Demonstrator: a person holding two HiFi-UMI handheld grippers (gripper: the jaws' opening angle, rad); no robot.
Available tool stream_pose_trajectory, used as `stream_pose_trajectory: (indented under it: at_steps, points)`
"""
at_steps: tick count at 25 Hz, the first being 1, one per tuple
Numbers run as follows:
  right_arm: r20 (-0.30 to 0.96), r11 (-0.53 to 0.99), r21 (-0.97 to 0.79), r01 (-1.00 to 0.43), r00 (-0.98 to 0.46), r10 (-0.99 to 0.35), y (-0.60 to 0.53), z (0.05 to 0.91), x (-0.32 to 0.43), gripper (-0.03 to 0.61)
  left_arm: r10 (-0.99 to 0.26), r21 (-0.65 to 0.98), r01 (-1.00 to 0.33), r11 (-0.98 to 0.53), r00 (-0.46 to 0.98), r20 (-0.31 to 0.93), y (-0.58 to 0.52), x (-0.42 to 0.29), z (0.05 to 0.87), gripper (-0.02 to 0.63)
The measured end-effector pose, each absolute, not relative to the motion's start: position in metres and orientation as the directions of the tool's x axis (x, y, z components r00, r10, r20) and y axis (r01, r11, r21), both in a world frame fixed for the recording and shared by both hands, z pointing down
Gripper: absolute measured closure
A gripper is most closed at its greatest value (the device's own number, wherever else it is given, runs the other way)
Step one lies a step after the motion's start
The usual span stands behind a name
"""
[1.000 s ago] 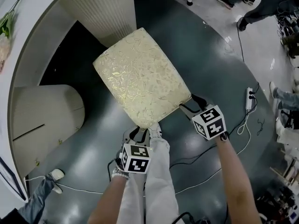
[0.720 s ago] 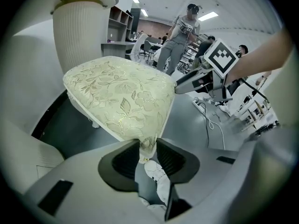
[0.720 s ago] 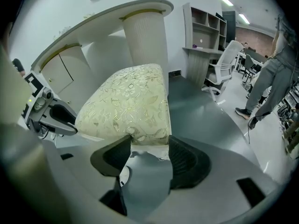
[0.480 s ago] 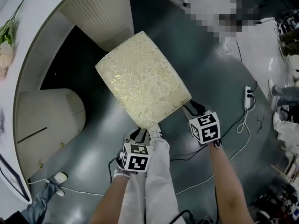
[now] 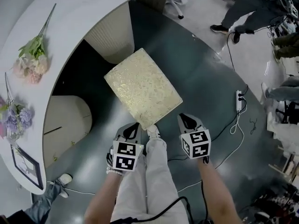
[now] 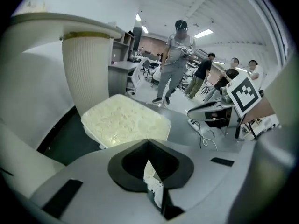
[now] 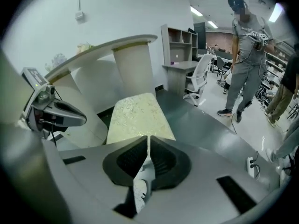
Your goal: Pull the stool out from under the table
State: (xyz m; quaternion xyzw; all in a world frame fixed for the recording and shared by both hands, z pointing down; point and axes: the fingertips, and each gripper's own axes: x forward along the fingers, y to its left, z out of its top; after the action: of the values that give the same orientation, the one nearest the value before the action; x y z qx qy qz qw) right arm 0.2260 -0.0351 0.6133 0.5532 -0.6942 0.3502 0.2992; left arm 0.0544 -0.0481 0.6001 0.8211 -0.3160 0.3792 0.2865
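stool (image 5: 142, 87) by table (image 5: 70, 27); l gripper (image 5: 133, 125), r gripper (image 5: 186, 118) empty (just closed)

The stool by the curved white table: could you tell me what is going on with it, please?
A person holds a gripper in each hand. The stool stands on the dark floor, out from under the table. The left gripper and right gripper hang short of its near edge, jaws just closed, with nothing between them.

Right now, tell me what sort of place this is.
Likely an open office or lab: a curved white reception-style table with flowers, an office chair and shelves behind, a power strip on the floor.
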Motion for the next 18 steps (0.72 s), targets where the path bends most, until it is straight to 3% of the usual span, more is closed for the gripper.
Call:
stream_pose_trajectory:
  at_steps: [18]
  points:
    - [0.588, 0.162, -0.127, -0.979, -0.205, -0.782, -0.044, 0.351, 0.19, 0.534, -0.427, 0.088, -0.579, -0.81, 0.686, 0.589, -0.085, 0.056, 0.325, 0.597]
